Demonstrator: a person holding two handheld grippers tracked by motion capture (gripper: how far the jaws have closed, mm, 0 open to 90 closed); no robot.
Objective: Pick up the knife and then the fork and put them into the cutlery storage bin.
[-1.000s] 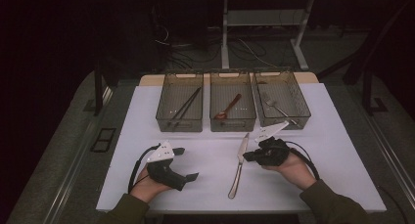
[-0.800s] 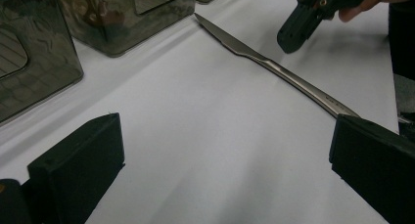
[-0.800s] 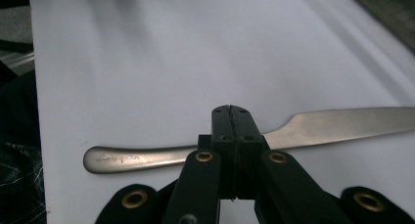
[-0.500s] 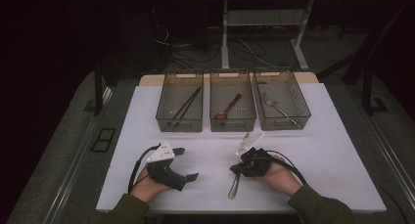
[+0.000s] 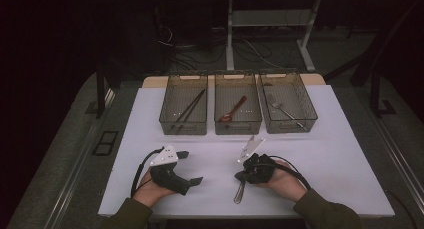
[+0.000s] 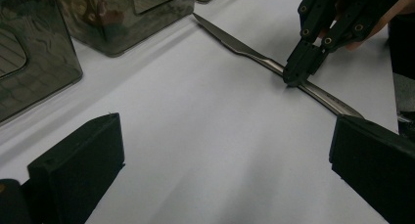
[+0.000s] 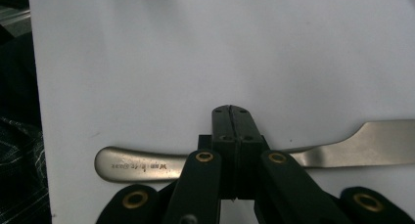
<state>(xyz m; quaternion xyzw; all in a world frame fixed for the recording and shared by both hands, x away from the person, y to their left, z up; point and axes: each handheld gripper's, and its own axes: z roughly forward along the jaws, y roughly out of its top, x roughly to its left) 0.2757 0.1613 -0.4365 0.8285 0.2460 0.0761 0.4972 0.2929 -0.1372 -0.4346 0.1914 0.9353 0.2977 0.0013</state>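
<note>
A steel table knife (image 5: 239,193) lies on the white table (image 5: 340,164), handle toward the person. My right gripper (image 5: 241,176) is shut, jaws pressed flat together, its tip down on the knife (image 6: 235,44) near where blade meets handle. From the left gripper view, the right gripper (image 6: 294,78) touches the metal. In the right gripper view the knife (image 7: 137,165) runs crosswise under the closed right gripper (image 7: 231,111), not pinched between the jaws. My left gripper (image 5: 191,167) rests at the near left, open and empty, wide apart in its own view (image 6: 222,136).
Three smoky translucent bins stand in a row at the back: the left bin (image 5: 183,131) holds dark chopsticks (image 5: 190,108), the middle bin (image 5: 238,129) a reddish spoon (image 5: 234,110), the right bin (image 5: 291,127) a fork (image 5: 280,106). The floor beyond is dark.
My right hand has moved left and toward the person, lowering the shut gripper onto the knife. The left hand has stayed where it was.
</note>
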